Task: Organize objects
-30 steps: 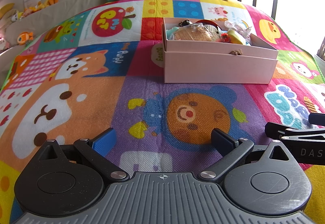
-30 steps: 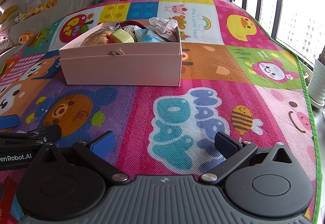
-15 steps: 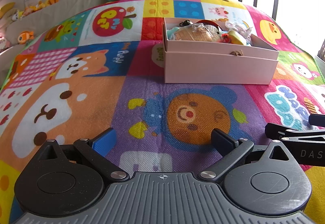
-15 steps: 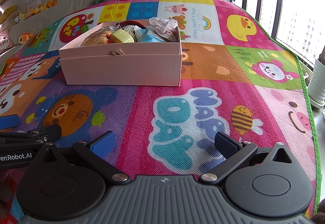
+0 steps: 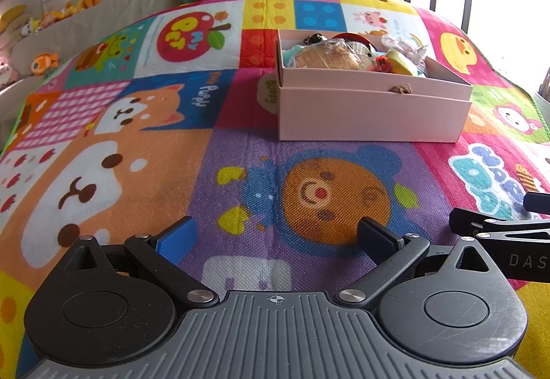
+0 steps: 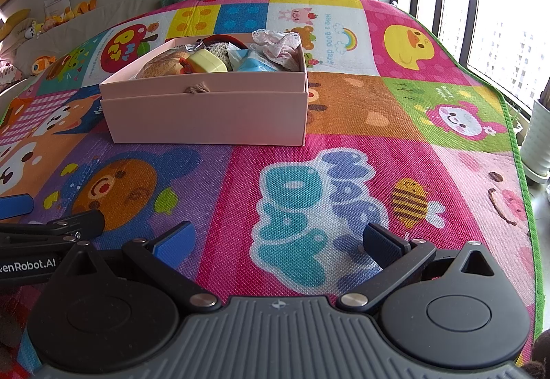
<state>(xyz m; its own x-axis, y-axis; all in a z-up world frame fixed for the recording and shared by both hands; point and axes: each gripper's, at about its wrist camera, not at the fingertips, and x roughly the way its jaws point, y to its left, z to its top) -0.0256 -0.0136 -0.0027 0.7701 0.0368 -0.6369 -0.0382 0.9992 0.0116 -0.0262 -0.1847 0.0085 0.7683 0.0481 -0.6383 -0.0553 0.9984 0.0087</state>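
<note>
A pink cardboard box [image 5: 371, 117] [image 6: 209, 121] sits on the colourful play mat, filled with several small items: a wrapped bun [image 5: 330, 57], a yellow block [image 6: 206, 64], a blue pack [image 6: 256, 64] and a crumpled lacy cloth [image 6: 275, 42]. My left gripper [image 5: 275, 236] hovers low over the mat well in front of the box, open and empty. My right gripper [image 6: 276, 239] is beside it to the right, also open and empty. Each gripper's side shows at the edge of the other's view.
The cartoon play mat [image 6: 343, 104] covers the floor; its green edge [image 6: 515, 152] runs along the right by a window and a white pot [image 6: 539, 138]. Plush toys [image 5: 44, 61] line a ledge at the far left.
</note>
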